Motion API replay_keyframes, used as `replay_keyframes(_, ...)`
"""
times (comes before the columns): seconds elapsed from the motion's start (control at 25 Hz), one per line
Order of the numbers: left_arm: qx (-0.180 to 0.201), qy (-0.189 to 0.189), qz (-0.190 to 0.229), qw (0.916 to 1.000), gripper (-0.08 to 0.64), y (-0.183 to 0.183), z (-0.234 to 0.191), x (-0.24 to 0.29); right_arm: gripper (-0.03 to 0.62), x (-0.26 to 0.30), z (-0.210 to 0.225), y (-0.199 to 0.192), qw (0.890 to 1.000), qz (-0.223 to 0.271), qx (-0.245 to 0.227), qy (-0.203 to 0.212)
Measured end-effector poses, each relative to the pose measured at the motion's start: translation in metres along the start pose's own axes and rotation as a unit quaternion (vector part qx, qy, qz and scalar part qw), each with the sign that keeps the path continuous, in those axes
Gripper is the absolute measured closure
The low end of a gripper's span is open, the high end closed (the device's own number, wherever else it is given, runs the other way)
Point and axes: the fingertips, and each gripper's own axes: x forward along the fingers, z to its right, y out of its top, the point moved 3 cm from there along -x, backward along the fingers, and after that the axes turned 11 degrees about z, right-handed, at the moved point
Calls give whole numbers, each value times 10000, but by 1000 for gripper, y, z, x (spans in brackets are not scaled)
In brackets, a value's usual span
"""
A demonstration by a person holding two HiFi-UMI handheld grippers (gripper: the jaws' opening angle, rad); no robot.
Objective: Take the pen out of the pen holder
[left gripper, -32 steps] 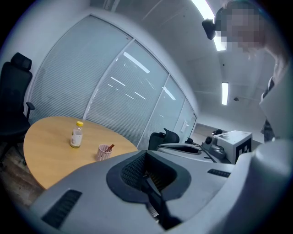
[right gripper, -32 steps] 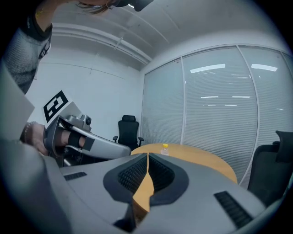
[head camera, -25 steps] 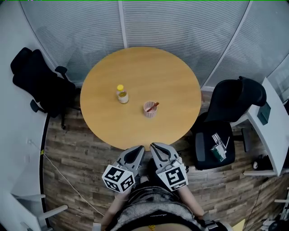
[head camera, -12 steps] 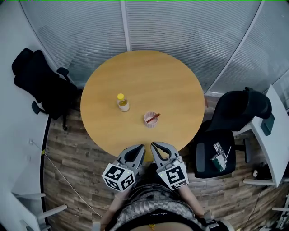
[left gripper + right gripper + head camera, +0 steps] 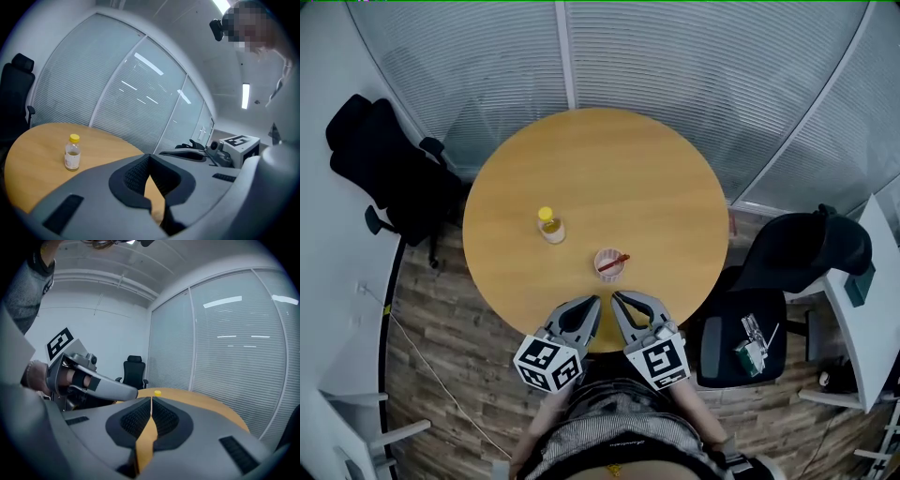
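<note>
Nearest the person, the left gripper and the right gripper sit side by side over the near edge of the round wooden surface. They angle inward toward each other, as if held at rest before a reach. Each gripper's own view shows its ribbed pads meeting at the tips with nothing between them, so both are closed and empty.

Just beyond the right gripper stands the small pinkish cup-shaped pen holder. The red pen leans inside it, its upper end tipped to the right over the rim. That end looks the easiest part to pinch, and the right gripper would need to open first.

Further off and to the left stands a small clear bottle with a yellow cap, well apart from the holder. A blind-covered glass wall curves round the far side.
</note>
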Motion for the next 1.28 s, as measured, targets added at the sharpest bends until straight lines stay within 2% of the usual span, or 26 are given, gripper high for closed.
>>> replay_keyframes(0.24, -16, -103, -162, 9998, 555, 4, -21, 11, 569, 17, 10, -5, 9997, -71, 108, -209)
replay_keyframes(0.56, 73, -733, -509, 9960, 555, 19, -46, 31, 569, 45, 19, 1, 9962, -35, 264, -826)
replay_keyframes(0.8, -9, -1104, -673, 9916, 555, 24, -60, 43, 569, 59, 23, -1, 9925, -132, 281, -1181)
replay_keyframes(1.28, -35, -1285, -904, 9876, 555, 22, -75, 49, 569, 75, 39, -16, 9879, -337, 374, -1469)
